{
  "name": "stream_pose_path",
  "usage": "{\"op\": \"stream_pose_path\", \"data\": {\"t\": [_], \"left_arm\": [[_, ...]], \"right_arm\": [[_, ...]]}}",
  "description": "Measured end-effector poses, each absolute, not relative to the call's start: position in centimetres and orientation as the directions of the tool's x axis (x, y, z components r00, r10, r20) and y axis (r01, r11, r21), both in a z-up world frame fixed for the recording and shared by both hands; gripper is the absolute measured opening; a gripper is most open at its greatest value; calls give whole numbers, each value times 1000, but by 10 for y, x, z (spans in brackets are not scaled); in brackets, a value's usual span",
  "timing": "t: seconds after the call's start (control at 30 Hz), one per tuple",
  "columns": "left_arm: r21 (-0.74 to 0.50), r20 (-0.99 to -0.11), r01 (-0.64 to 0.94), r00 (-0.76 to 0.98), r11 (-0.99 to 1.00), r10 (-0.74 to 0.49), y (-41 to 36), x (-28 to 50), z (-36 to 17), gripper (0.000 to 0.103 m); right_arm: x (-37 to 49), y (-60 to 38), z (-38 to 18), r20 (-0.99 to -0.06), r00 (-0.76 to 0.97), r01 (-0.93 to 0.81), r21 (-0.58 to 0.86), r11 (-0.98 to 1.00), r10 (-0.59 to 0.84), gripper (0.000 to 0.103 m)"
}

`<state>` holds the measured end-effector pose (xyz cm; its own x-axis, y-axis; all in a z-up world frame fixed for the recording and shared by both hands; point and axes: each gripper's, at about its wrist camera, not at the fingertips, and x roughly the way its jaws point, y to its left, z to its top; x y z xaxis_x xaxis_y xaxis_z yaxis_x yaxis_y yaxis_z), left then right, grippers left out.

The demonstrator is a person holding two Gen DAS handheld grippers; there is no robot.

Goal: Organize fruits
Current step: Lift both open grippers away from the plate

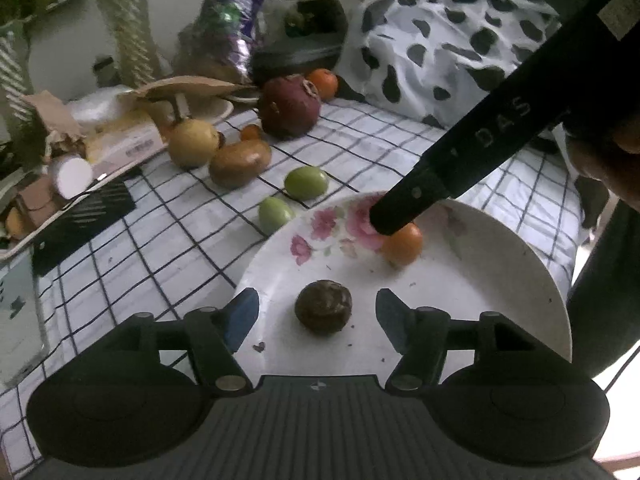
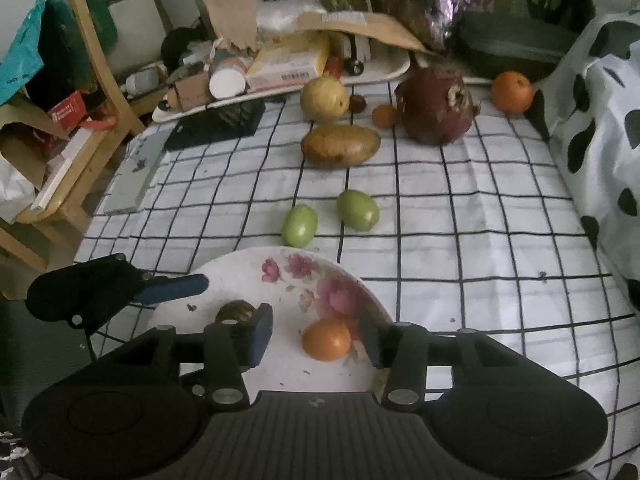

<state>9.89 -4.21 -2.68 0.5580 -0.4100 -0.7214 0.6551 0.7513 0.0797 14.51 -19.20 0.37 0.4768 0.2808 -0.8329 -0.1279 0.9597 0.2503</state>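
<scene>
- We log a white plate point(image 1: 500, 280) with pink flower print, sitting on a white cloth point(image 2: 480, 240) checked in dark lines.
- On the plate we count two fruits: a small orange fruit point(image 2: 326, 339) and a dark brown wrinkled fruit point(image 1: 323, 307), apart from each other.
- Left gripper point(image 1: 317, 316): we see its jaws spread wide on either side of the brown fruit, touching neither side of it.
- Right gripper point(image 2: 316, 338): jaws parted with the orange fruit between them; gaps show on both sides, so it holds nothing.
- In the left wrist view the right gripper's black body crosses the frame, and we read the raised letters "DAS" on it; the rest of the word is hidden.
- Off the plate, just beyond its rim, we list two green fruits point(image 2: 300, 225) point(image 2: 358, 210) near each other.
- Farther back: a brown oblong fruit point(image 2: 340, 146), a yellow round fruit point(image 2: 324, 98), a large dark red fruit point(image 2: 436, 106), a tiny orange fruit point(image 2: 385, 116) and a bigger orange point(image 2: 512, 92).
- A white tray point(image 2: 384, 72) behind carries a yellow box point(image 2: 288, 62) with a barcode label; its print is too blurred for us to read.
- A black-spotted white fabric point(image 2: 600, 120) lies at the right edge of the cloth.
</scene>
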Motion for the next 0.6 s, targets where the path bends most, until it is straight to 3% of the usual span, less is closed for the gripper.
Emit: {"op": "stream_pose_path", "data": {"t": [0.13, 0.27, 0.43, 0.6], "left_arm": [[88, -708, 626, 586, 775, -393, -40, 91, -23, 64], [81, -698, 609, 600, 789, -391, -39, 83, -19, 64], [72, -676, 585, 623, 808, -392, -36, 71, -13, 64], [67, -661, 559, 645, 827, -382, -35, 64, -8, 64]], "right_arm": [[136, -196, 10, -828, 508, -120, 206, 971, 238, 68], [126, -200, 12, -826, 519, -120, 186, 975, 221, 69], [113, -202, 13, -823, 535, -109, 159, 981, 193, 91], [104, -201, 10, -821, 543, -104, 144, 984, 178, 98]]}}
